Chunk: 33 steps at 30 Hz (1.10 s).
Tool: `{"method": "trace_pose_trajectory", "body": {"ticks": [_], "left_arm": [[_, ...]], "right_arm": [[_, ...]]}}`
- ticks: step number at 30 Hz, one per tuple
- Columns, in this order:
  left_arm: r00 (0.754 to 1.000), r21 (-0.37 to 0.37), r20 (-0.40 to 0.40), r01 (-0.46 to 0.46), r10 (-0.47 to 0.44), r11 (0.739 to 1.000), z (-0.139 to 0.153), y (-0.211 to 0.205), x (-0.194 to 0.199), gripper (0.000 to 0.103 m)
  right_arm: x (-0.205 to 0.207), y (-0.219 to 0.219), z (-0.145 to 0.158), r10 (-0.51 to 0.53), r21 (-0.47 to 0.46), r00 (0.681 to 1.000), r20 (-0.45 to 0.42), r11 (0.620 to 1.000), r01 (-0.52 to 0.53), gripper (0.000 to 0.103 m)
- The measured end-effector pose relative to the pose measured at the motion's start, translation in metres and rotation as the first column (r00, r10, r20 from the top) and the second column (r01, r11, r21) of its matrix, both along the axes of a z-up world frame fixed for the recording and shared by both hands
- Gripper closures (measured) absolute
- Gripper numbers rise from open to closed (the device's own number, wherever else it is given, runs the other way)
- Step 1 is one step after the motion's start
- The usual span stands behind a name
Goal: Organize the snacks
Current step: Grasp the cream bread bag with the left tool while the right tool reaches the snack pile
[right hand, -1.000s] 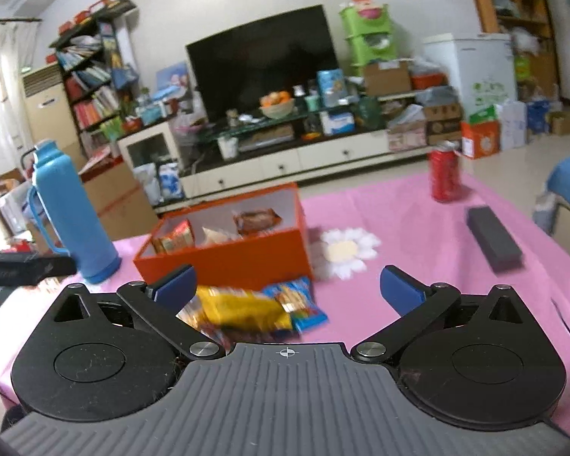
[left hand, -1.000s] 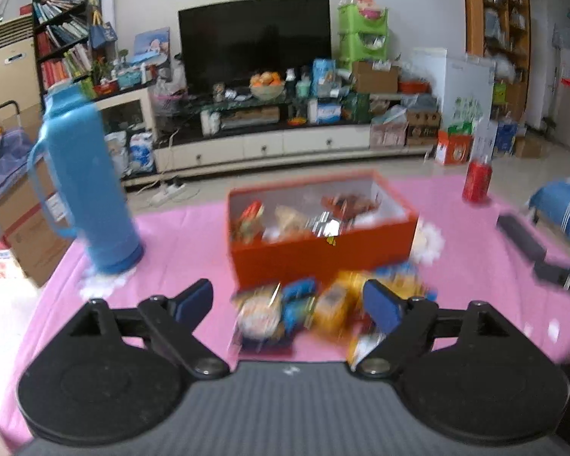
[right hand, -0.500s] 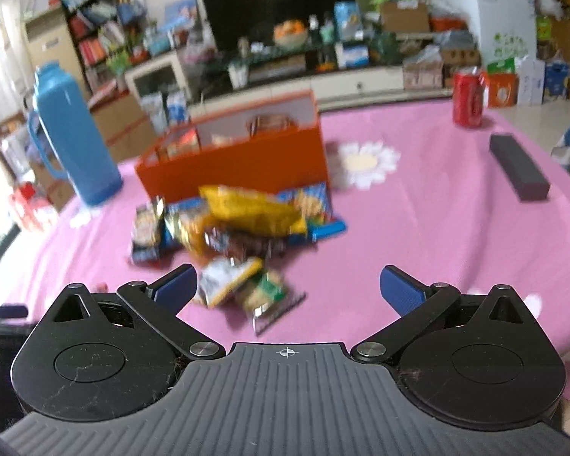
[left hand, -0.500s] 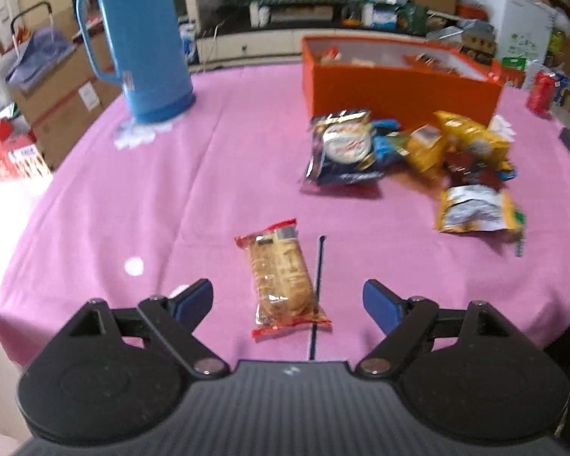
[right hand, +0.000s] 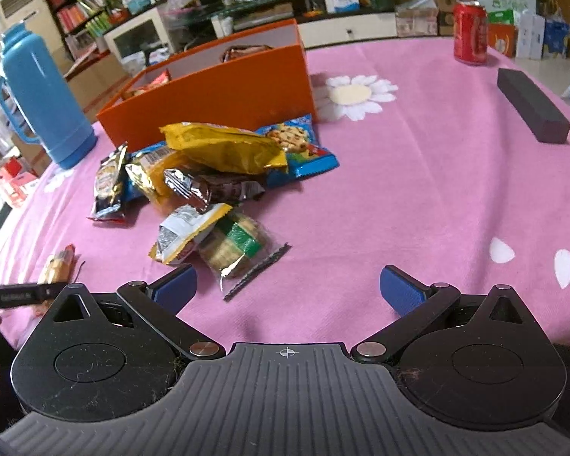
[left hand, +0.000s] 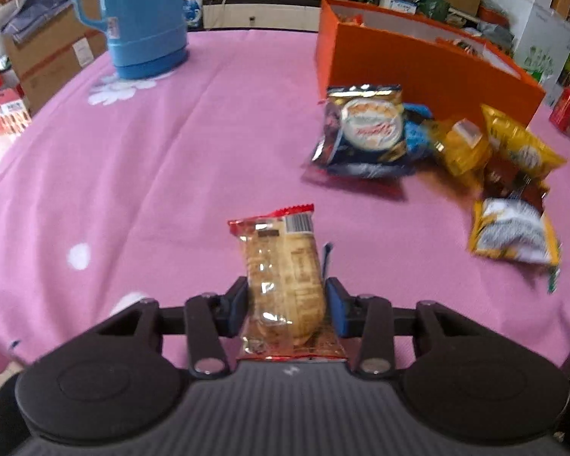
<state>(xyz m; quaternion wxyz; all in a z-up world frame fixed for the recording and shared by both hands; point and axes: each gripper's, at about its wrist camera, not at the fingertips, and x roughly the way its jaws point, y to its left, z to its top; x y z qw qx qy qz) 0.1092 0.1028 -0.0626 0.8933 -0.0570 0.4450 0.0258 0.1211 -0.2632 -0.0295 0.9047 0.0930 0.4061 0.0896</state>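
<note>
My left gripper point(left hand: 287, 304) is shut on a red-edged clear biscuit packet point(left hand: 281, 269) at the near edge of the pink table; the packet also shows in the right wrist view point(right hand: 59, 264). An orange box point(left hand: 418, 64) holding some snacks stands at the back. Several loose snack bags lie in front of it: a dark blue bag point(left hand: 364, 129), yellow bags point(left hand: 513, 148) and a yellow-white bag point(left hand: 513, 231). My right gripper point(right hand: 287, 288) is open and empty, just right of a green-banded cracker packet point(right hand: 233, 245) near the pile point(right hand: 216, 159).
A blue thermos point(left hand: 140, 15) stands at the back left. A red soda can point(right hand: 470, 34) and a dark grey block point(right hand: 532, 106) sit on the right side of the pink tablecloth point(right hand: 418, 197). Shelves, a TV and boxes stand beyond the table.
My left gripper swung down from the box to the biscuit packet and closed on it. My right gripper moved down and closer to the snack pile, staying open.
</note>
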Motion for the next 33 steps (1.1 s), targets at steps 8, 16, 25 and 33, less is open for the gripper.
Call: {"method": "trace_pose_trajectory", "body": {"ticks": [8,16,25,33], "left_arm": [[0.997,0.068,0.007,0.078,-0.079,0.995,-0.002,-0.029,0.05,0.061],[0.996,0.048,0.007,0.088,-0.089,0.995,-0.004,-0.025,0.039,0.046],[0.996,0.027,-0.004,0.09,-0.09,0.996,-0.003,-0.024,0.039,0.039],[0.996,0.018,-0.004,0.085,-0.085,0.996,-0.003,-0.024,0.039,0.036]], "right_arm": [[0.017,0.03,0.006,0.119,-0.055,0.992,0.036,0.992,-0.117,0.016],[0.043,0.044,-0.015,0.194,-0.175,0.981,0.005,0.966,-0.19,0.016],[0.041,0.058,-0.011,0.443,-0.08,0.896,-0.024,0.893,-0.443,0.016],[0.041,0.069,0.004,0.435,-0.141,0.9,0.022,0.893,-0.428,0.016]]}}
